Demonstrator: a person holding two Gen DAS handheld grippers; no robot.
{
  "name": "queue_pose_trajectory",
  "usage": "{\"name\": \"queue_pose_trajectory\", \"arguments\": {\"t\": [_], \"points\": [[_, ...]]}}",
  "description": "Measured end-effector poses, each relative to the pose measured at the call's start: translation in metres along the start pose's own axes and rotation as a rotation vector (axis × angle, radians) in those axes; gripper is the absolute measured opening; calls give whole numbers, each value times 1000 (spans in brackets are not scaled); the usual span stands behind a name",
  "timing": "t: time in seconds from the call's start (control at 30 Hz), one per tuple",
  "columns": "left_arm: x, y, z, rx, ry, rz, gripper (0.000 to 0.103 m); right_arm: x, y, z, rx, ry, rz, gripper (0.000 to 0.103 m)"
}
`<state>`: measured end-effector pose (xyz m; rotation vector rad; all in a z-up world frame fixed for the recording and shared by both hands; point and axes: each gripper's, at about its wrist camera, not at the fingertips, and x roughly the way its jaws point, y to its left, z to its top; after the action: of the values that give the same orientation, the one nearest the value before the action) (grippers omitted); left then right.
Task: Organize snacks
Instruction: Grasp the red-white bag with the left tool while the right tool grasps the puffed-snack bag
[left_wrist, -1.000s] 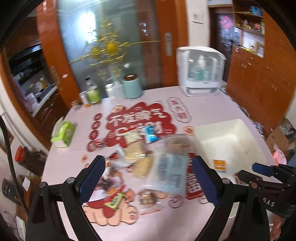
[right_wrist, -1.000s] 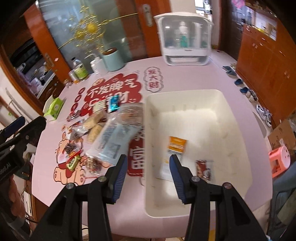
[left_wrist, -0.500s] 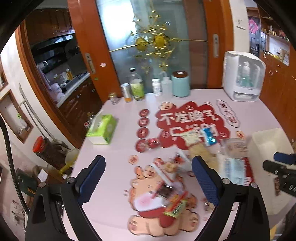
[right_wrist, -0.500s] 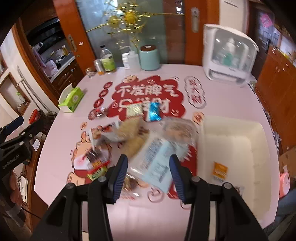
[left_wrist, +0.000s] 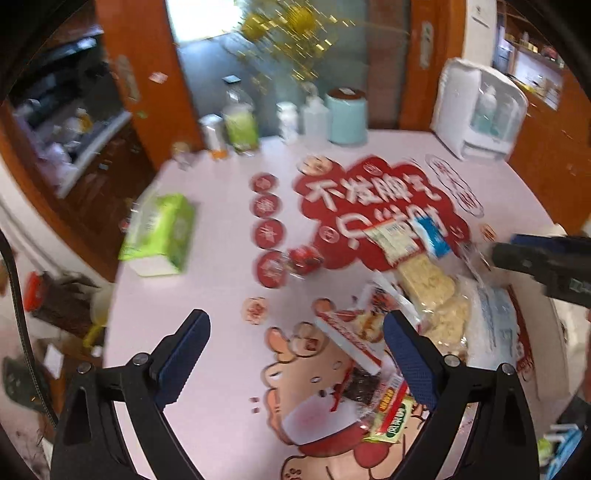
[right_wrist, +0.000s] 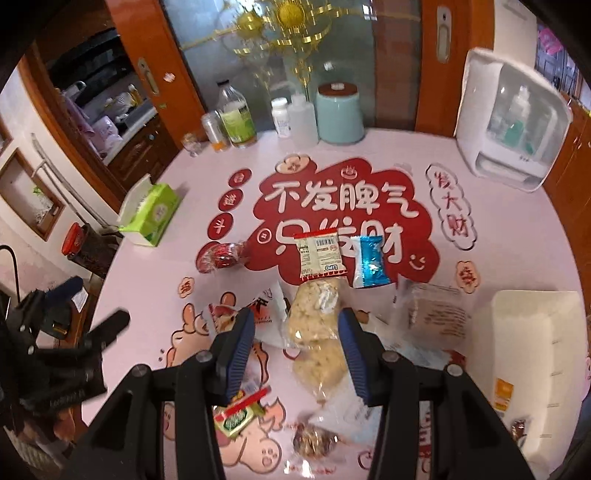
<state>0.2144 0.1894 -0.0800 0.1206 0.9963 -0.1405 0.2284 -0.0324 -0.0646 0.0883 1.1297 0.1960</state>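
Several snack packets lie in a heap on the pink table. My right gripper (right_wrist: 295, 350) is open and empty, hovering over the pale rice-cake bags (right_wrist: 314, 325). Beyond them lie a red-edged white packet (right_wrist: 319, 256) and a blue foil packet (right_wrist: 371, 266). A white bin (right_wrist: 535, 354) stands to the right with an orange packet (right_wrist: 503, 393) inside. My left gripper (left_wrist: 295, 350) is open and empty above the table's left side, beside a white and red packet (left_wrist: 351, 336) and a green packet (left_wrist: 393, 424). The right gripper's fingers (left_wrist: 546, 258) show at the right edge there.
A green tissue box (right_wrist: 151, 214) sits at the table's left edge. Bottles (right_wrist: 236, 118), a teal canister (right_wrist: 340, 114) and a white dispenser (right_wrist: 513, 122) stand along the far edge. A red wrapped sweet (right_wrist: 221, 256) lies apart on the left.
Both grippers have swung left, away from the white bin and over the snack heap. They have also dropped closer to the table. Both stay open and empty.
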Motion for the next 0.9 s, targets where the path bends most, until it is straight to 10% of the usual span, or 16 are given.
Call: {"name": "queue_pose_trajectory", "arguments": {"t": [0.73,0.9], "points": [[173,-85,2,229,365,-239,98,152,-44,11,191,329,104,59],[195,-93,-6,245,410,-183,94,165,-48,6,234,358,152,59]]}}
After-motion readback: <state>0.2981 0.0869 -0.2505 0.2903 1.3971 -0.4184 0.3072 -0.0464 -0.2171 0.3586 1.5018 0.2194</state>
